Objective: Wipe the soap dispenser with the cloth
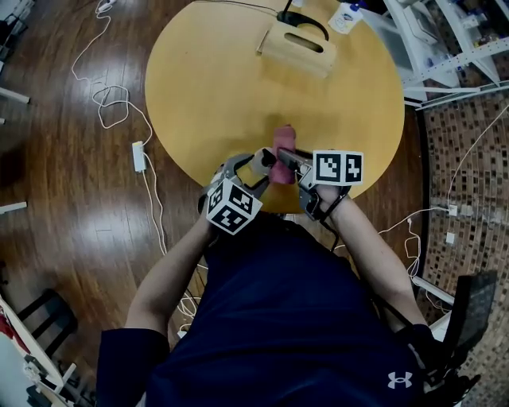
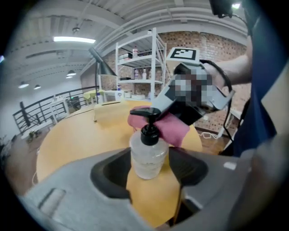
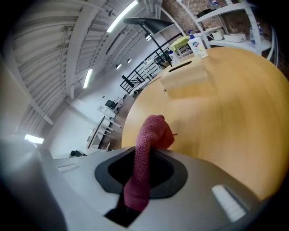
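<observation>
Left claw (image 2: 151, 168) pinches the clear dispenser (image 2: 148, 153) by its sides at the worktop's (image 1: 215, 87) near edge; right claw (image 3: 141, 173) is clamped on the cloth (image 3: 151, 131), which lies against the pump. Best to hold the dispenser steady and draw the cloth down round the body — not just the top. No label shows on it; the far white bottle's (image 1: 344, 17) print is too small to read.

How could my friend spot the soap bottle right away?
Find the round yellow wooden table. At its near edge, between the jaws of the left gripper, is a clear plastic soap dispenser. Its black pump sets it apart from the white bottle at the far edge.
</observation>
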The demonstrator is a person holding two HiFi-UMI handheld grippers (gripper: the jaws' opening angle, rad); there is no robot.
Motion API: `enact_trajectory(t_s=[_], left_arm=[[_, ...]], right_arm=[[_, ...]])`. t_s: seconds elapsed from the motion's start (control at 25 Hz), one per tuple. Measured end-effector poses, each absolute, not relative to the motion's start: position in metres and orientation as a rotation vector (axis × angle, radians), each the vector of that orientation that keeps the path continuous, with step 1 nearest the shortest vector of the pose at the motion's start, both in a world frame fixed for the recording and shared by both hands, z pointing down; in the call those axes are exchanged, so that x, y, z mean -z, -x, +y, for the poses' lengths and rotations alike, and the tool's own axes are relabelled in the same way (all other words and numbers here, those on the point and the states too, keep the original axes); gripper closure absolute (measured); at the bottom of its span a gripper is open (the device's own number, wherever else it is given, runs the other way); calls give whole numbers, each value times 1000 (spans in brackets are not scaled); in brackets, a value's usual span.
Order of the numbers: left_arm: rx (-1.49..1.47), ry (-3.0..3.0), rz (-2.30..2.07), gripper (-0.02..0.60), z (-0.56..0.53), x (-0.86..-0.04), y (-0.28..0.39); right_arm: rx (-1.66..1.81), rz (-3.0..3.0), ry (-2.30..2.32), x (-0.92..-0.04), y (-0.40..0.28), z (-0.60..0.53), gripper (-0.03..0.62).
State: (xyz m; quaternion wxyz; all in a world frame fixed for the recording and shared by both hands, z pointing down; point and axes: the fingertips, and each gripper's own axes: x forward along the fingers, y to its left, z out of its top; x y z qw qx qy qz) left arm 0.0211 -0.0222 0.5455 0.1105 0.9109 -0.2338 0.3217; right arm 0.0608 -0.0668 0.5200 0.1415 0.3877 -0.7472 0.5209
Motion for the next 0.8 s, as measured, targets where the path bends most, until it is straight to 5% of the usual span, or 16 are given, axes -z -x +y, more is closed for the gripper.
enact_trajectory(t_s=[0.2, 0.6, 0.8], left_arm=[[-886, -2601, -876, 313, -22, -546, -31], [-1151, -2917, -191, 296, -27, -549, -19], [-1156, -2874, -318, 326, -30, -551, -25]], right_arm=[[-1549, -2135, -1112, -516, -66, -36, 519], [-1536, -2119, -1132, -520, -69, -58, 519], [-1566, -2117, -1094, -519, -64, -36, 519]])
